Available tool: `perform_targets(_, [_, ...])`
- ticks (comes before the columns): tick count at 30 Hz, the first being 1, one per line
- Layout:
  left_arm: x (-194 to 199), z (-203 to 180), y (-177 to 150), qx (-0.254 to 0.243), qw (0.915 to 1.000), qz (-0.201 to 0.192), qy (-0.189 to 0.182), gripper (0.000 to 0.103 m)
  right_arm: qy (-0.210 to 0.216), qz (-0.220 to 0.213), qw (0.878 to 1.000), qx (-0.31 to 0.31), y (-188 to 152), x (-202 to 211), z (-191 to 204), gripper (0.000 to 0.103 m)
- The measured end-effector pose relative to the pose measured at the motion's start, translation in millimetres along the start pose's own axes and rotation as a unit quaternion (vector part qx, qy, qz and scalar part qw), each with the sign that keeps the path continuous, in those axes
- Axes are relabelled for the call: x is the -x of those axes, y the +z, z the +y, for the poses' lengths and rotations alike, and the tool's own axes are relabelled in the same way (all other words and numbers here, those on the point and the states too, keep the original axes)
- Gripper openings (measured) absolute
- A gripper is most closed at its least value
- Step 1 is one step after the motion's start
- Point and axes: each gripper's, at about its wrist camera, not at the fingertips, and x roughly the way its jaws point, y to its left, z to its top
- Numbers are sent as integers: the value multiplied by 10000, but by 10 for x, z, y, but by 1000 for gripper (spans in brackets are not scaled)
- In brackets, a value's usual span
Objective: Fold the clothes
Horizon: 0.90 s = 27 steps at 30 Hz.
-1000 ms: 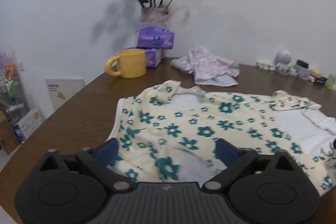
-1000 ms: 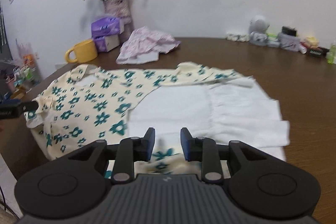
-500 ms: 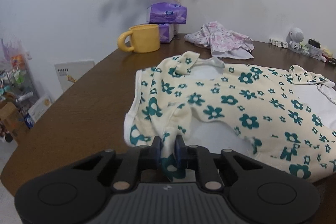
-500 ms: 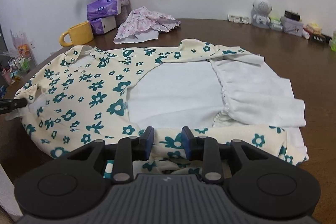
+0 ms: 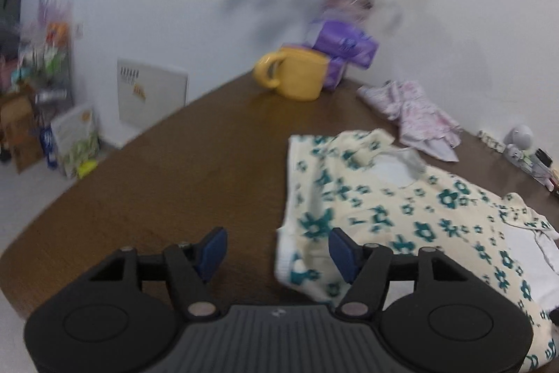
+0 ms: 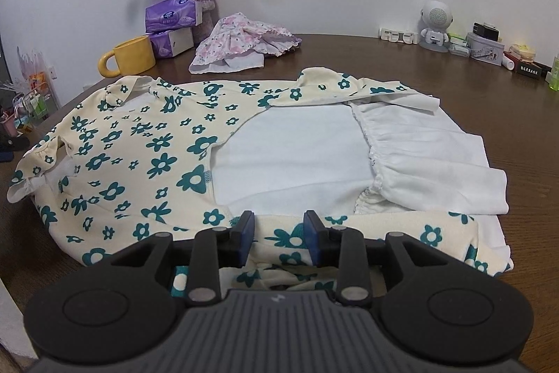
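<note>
Jaws apart on both grippers — floral garment point(image 6: 146, 142) spread flat on table point(image 5: 181, 170).
Your left gripper point(image 5: 277, 249) has just been opening, nothing clamped; the garment's corner lies at its right pad. Your right gripper point(image 6: 278, 235) straddles the near hem unpinched — the nearer one; the cloth's long axis runs left-right across you.

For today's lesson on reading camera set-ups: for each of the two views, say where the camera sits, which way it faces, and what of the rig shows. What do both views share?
Left wrist: sits on the left gripper, facing along its open fingers across the table's corner; jaws just opened, clear of the floral garment beside them.
Right wrist: sits on the right gripper, facing the wall over the garment; jaws part-open, cloth between them, grip unclear.
Shared: floral garment, yellow mug, tissue packs, pink garment.
</note>
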Motion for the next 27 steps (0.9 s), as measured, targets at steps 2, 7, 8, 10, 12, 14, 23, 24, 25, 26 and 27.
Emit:
perform_targets(2, [-54,32,6,-11,9997,104,-201,36,-11,-6,10000,2,-3,1,7,32])
perform_targets(7, [-56,-16,-50,-452,9983,224,-300,9,-57,0,10000,7,3,-2,23,32])
perform_targets(8, [-46,-34,-67,-583,9977,215,-262,9,-64,-2,10000,3,1,-2,26,32])
perform_targets(10, [-27,-58,-94,-775,9966,205,-202,8,-85,-7,10000,12,-2,-4,34,32])
perform_targets(12, [-6,-84,-111,-944,9952,202,-139,8,-113,-11,9999,34,-3,-5,46,33])
perform_targets(14, [17,-99,-105,-917,9956,177,-109,12,-135,-12,9999,41,-1,-7,48,34])
perform_targets(23, [527,-701,-146,-1997,9648,-250,-1694,46,-41,-153,9998,-149,48,66,-36,41])
perform_targets(24, [499,-793,-180,-2169,9582,-87,-1864,46,-54,-162,9998,-134,51,69,-32,41])
perform_targets(25, [460,-872,-217,-2339,9514,69,-2003,46,-36,-163,9998,-139,50,72,-29,41])
perform_targets(26, [411,-936,-252,-2490,9448,260,-2113,46,-8,-162,9998,-152,48,75,-27,41])
perform_targets(27, [373,-967,-275,-2624,9385,429,-2205,46,6,-162,9998,-143,44,83,-26,41])
